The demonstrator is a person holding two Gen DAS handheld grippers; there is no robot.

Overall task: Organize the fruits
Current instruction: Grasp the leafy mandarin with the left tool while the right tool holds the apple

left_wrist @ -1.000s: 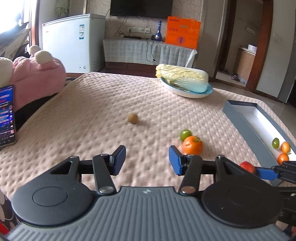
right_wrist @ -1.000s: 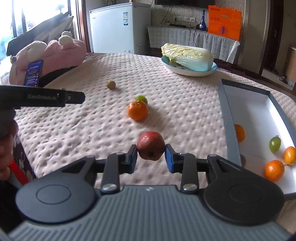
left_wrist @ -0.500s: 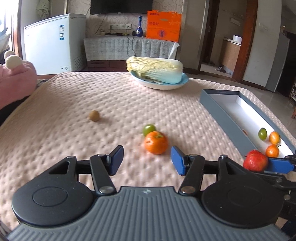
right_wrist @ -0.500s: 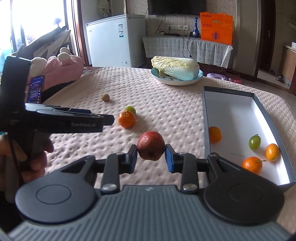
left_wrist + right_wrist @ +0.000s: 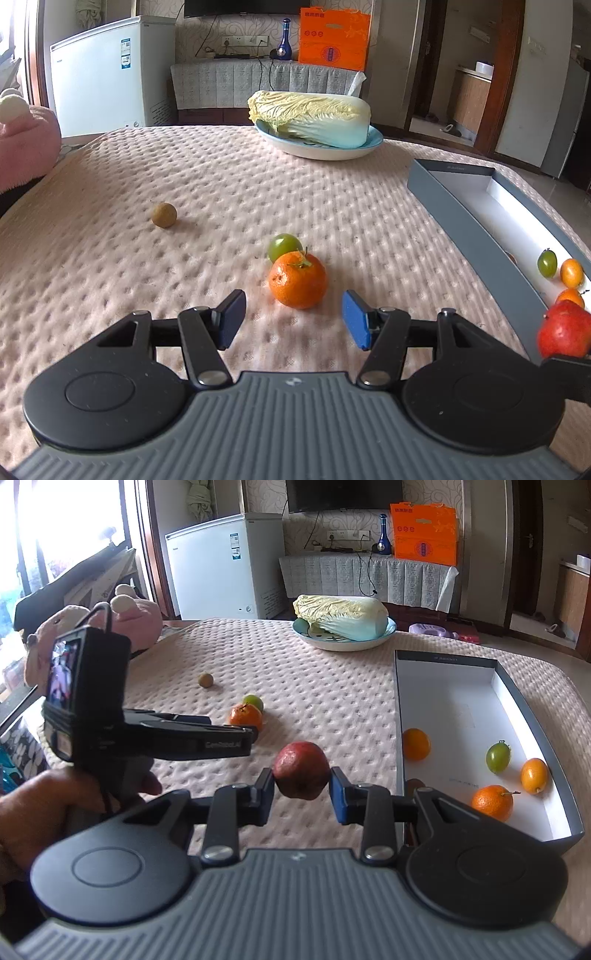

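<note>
An orange mandarin lies on the pink quilted table, with a green fruit touching its far side. My left gripper is open just short of the mandarin, one finger on each side of its line. A small brown fruit lies apart at the left. My right gripper is shut on a red fruit and holds it above the table, left of the grey box. Inside the box lie an orange, a green fruit, a kumquat and a mandarin.
A cabbage on a blue plate stands at the back of the table. A pink plush toy sits at the left edge. A hand holds the left gripper close beside the right one. A white freezer stands behind.
My left gripper has moved right and down toward the mandarin, and its jaws have widened a little. The right gripper has drifted slightly toward the box with the red fruit still clamped.
</note>
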